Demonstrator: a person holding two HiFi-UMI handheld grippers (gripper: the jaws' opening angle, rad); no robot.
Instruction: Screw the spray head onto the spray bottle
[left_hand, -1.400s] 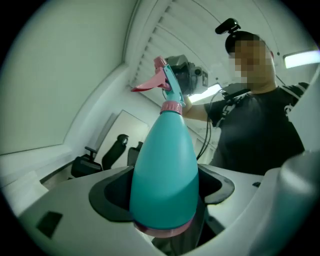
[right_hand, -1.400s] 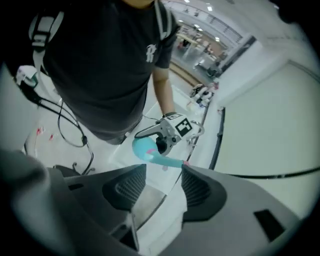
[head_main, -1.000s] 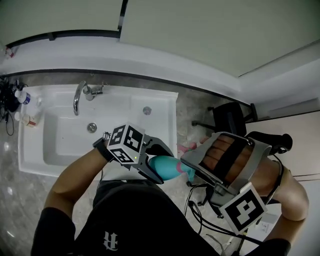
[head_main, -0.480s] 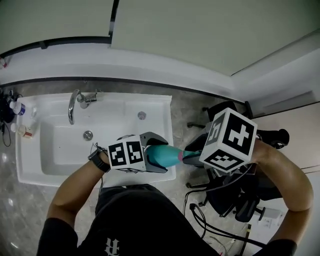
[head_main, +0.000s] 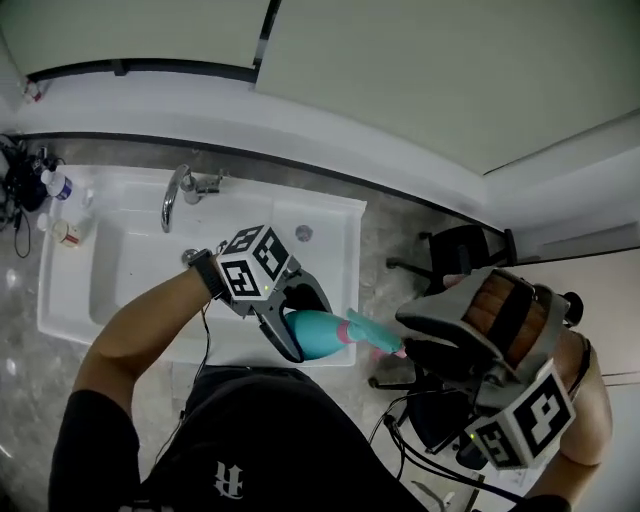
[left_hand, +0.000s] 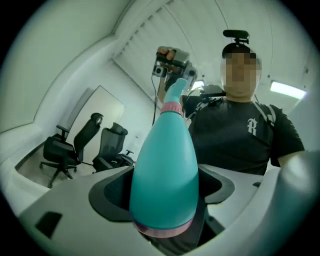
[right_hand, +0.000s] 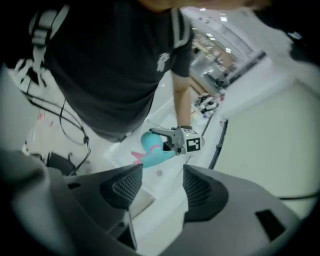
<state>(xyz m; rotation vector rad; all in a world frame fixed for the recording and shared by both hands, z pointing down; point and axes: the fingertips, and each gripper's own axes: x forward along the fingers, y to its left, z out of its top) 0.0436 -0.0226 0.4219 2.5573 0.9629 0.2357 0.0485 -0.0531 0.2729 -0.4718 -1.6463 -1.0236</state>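
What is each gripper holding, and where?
Left gripper: teal spray bottle, clamped round its wide lower body. Right gripper: nothing; jaws have just been opening, empty between.

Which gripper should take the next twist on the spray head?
Right, probably. The right gripper has just opened its jaws, has nothing between them, and hangs near the spray head. The left gripper is clamped on the spray bottle, steadying it.

The right gripper (right_hand: 161, 182) has been pulled back from the spray head (head_main: 371, 333); its fingers have just been opened, nothing between them.
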